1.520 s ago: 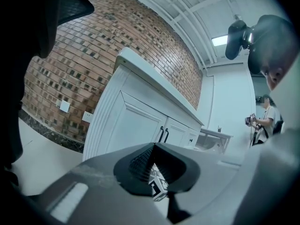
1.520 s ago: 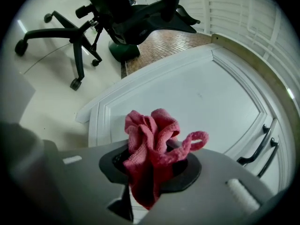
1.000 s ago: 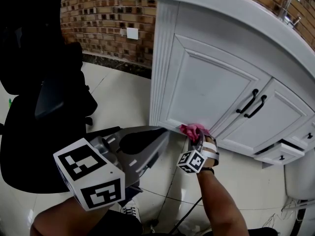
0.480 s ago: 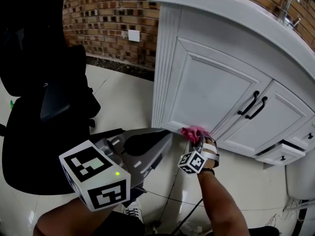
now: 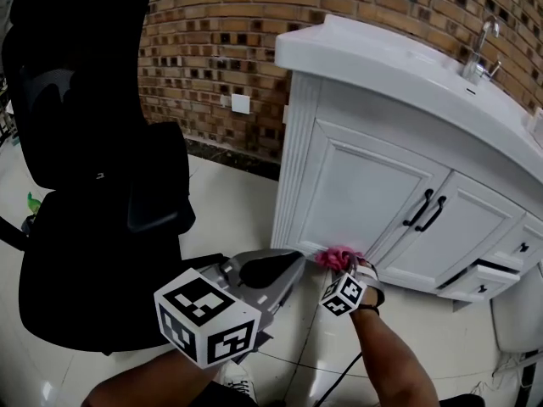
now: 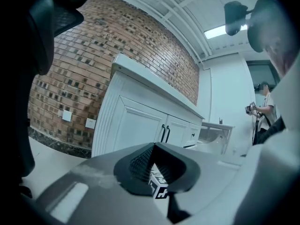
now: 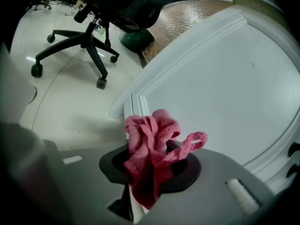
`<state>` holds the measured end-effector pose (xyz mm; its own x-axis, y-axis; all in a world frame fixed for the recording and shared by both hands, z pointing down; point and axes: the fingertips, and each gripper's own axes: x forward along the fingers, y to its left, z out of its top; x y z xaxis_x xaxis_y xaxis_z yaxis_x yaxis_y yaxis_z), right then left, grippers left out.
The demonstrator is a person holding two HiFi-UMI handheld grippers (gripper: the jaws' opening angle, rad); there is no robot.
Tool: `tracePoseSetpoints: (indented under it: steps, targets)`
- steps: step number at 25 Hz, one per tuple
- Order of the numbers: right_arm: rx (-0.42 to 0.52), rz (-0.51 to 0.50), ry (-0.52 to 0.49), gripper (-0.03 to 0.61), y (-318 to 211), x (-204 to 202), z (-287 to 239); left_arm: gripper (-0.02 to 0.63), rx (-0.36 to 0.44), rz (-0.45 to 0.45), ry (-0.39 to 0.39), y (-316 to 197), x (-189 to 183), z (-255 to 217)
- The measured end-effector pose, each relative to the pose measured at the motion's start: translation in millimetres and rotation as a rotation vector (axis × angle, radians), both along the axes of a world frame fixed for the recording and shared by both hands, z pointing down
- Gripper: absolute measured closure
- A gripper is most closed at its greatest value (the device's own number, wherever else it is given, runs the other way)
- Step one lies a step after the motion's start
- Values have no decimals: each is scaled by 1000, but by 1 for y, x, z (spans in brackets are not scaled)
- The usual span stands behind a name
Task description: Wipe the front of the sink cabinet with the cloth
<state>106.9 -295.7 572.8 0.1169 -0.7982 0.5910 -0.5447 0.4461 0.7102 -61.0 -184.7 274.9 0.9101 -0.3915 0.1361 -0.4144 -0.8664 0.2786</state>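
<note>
Brick wall (image 5: 221,49) backs the white sink cabinet (image 5: 365,185). At centre frame the right gripper (image 5: 344,267) clamps a pink cloth (image 5: 337,256) against the cabinet's bottom edge; the left gripper (image 5: 291,263), jaws together and empty, hovers just left.

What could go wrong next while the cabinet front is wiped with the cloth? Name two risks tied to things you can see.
1. The cloth is a small bunched wad in the right gripper, so the hard jaws might scrape the cabinet door.
2. A drawer at the right stands slightly open; a sweep that way might catch on it or on the black handles.
</note>
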Motion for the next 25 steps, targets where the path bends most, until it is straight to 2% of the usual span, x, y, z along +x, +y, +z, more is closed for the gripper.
tracePoseSetpoints:
  steps: [2,6,9,12,16,20,22,25]
  targets:
    - [70,-60,3,460,5,-16,-27,610,1,1,-3,1,-1,2]
    - [314,-156,16,460,6,-57,-126,610,6,-12,22,-2,-11,-6]
    - [464,-202,36,460,3,-82,-204,611,10,-16,39,-4,-14,-11]
    - [575,-222,93,460,1,-94,-266,611,13,-16,38,-4,-15,-8]
    - [692,-219,162,460,-4,-101,-332,610,11,-23,42,-6,-16,-8]
    - [786,-146,178,460,-20,-96,-389,610,20,-24,53,-5,-15,-11]
    - [809,-107,186,460,-31,-95,-408,610,23,-26,58,-5,-16,-11]
    - [787,-81,221,460,-53,-99,-414,611,24,-30,59,-5,-16,-11]
